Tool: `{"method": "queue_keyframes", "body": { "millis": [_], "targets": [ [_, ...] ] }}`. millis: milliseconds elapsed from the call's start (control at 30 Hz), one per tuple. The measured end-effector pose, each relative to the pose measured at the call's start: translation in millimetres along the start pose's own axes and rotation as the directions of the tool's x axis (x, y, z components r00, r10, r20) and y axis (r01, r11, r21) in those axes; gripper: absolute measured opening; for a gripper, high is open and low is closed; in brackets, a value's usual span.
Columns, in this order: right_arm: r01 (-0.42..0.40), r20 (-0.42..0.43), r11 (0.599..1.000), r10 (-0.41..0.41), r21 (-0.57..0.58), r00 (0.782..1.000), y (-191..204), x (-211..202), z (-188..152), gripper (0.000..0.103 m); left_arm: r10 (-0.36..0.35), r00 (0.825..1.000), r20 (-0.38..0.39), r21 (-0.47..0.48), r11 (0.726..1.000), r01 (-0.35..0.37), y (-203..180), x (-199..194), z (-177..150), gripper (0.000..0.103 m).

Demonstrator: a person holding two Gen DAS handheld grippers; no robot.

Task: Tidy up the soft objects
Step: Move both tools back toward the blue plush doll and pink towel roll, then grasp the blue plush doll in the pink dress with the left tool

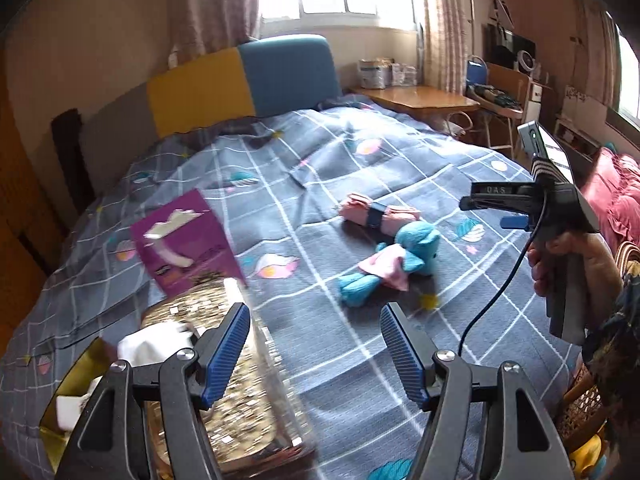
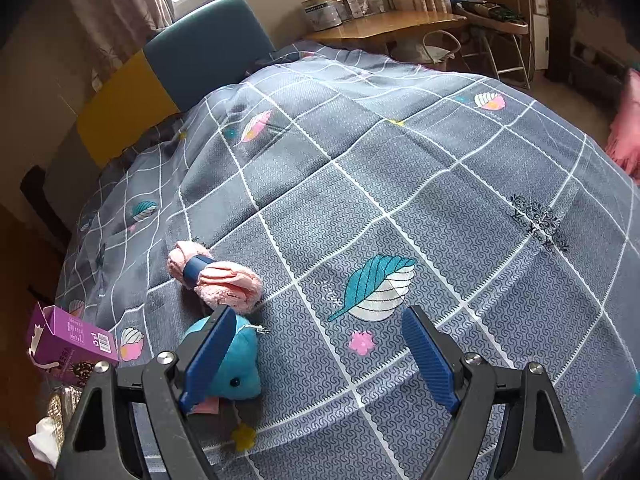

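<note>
The left claw (image 1: 316,350) stands spread wide above the grey checked quilt (image 1: 360,352), nothing between its blue pads; under and beside its left finger (image 1: 226,354) lies a glittery gold box (image 1: 224,380) with white tissue (image 1: 154,342) poking out, and beyond that finger a purple carton (image 1: 186,240) tilts on the quilt; ahead and slightly right of the claw lies the blue plush toy (image 1: 394,266) in a pink dress, and just past it, close beside its head, the rolled pink towel (image 1: 378,216) with a dark band; far right, a hand (image 1: 568,260) holds the other gripper above the quilt, its fingers seen edge-on

The right claw (image 2: 318,360) is likewise spread, empty, over the quilt (image 2: 400,168); its left finger (image 2: 208,354) partly covers the blue plush toy (image 2: 236,372), which lies just at that finger; whether they touch I cannot tell; the rolled pink towel (image 2: 218,278) lies ahead of that finger, near the toy; the purple carton (image 2: 70,340) sits well off to the left, the gold box (image 2: 58,410) and tissue (image 2: 44,440) below it at the frame's edge
</note>
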State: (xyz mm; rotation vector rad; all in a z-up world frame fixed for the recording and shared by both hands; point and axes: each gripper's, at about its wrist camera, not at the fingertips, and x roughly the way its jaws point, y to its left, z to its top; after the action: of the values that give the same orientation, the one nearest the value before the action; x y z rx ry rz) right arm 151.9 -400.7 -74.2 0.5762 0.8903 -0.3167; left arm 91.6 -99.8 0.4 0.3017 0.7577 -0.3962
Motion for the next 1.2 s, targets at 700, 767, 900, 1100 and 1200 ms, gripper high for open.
{"method": "queue_keyframes", "body": {
  "millis": [700,767,900,1100,1200],
  "targets": [
    [-0.097,-0.067,0.991,0.104,0.097,0.992,-9.9,4.8,-0.9,0.086,-0.096,0.979,-0.178,0.216,0.967,0.134,-89.0,167.3,33.8,0.072],
    [-0.106,-0.07,0.989,0.113,0.101,0.991,-9.8,5.4,-0.8,0.087,-0.092,0.978,-0.185,0.226,0.965,0.133,-91.6,179.1,38.0,0.073],
    [-0.11,-0.07,0.988,0.117,0.104,0.991,-9.5,6.4,-0.5,0.087,-0.094,0.978,-0.186,0.239,0.961,0.138,-98.8,194.2,43.3,0.084],
    [-0.1,-0.059,0.991,0.105,0.091,0.993,-8.2,7.3,-1.7,0.086,-0.106,0.972,-0.208,0.212,0.966,0.15,-102.8,206.9,41.8,0.073],
    [-0.084,-0.045,0.994,0.088,0.075,0.995,-6.7,6.3,-0.7,0.086,-0.133,0.971,-0.201,0.16,0.973,0.166,-98.7,201.9,38.3,0.036]
  ]
}}
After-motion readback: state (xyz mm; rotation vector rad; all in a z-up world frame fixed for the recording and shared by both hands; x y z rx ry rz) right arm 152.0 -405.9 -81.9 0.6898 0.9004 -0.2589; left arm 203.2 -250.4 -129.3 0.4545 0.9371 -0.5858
